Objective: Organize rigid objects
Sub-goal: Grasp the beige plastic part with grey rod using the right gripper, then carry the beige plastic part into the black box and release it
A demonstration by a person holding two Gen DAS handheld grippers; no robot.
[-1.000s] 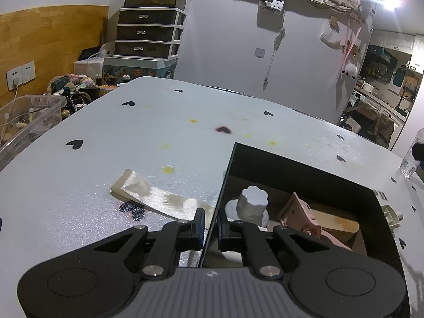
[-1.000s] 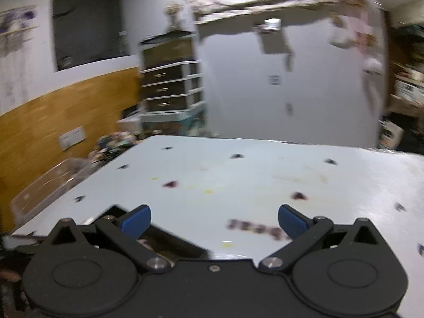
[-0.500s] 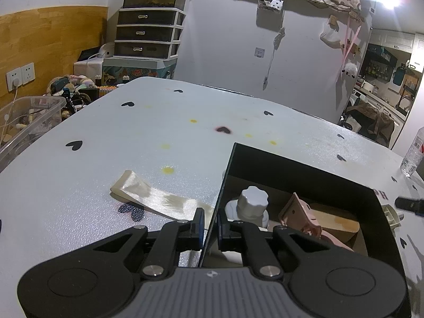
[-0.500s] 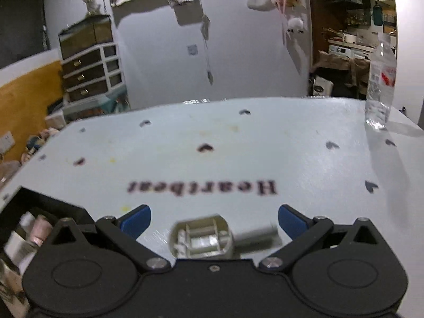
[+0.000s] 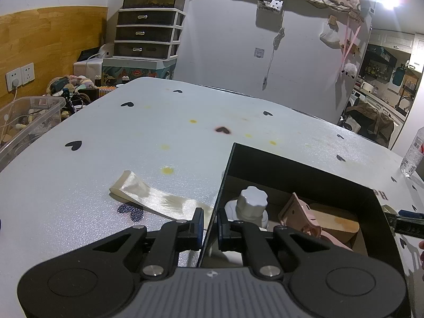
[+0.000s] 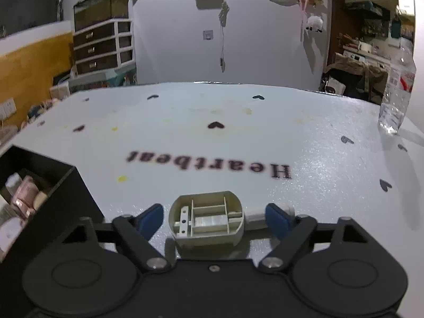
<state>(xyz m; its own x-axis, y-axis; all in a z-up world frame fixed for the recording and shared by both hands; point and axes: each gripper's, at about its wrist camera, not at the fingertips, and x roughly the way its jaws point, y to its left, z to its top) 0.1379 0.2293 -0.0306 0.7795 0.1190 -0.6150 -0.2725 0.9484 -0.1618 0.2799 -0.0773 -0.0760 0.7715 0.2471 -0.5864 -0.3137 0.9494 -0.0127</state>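
My left gripper (image 5: 210, 225) is shut on the left wall of a black box (image 5: 304, 167). In the box lie a white knob (image 5: 251, 204), a pink piece (image 5: 299, 217) and a wooden piece (image 5: 336, 222). To the right of the box (image 6: 61, 185), a beige plastic part (image 6: 206, 220) with inner ribs rests on the white table (image 6: 238, 137). My right gripper (image 6: 212, 220) straddles it low over the table and its jaws are closing. The left blue pad (image 6: 149, 218) stands a little apart from the part.
A cream ribbon strip (image 5: 151, 196) lies on the table left of the box. A clear water bottle (image 6: 396, 100) stands at the far right edge. A clear plastic bin (image 5: 26, 122) sits off the table's left side. Drawers (image 5: 148, 31) stand at the back.
The right gripper has come down and forward over the beige part, and its jaws have narrowed around it. The left gripper has stayed still on the box wall.
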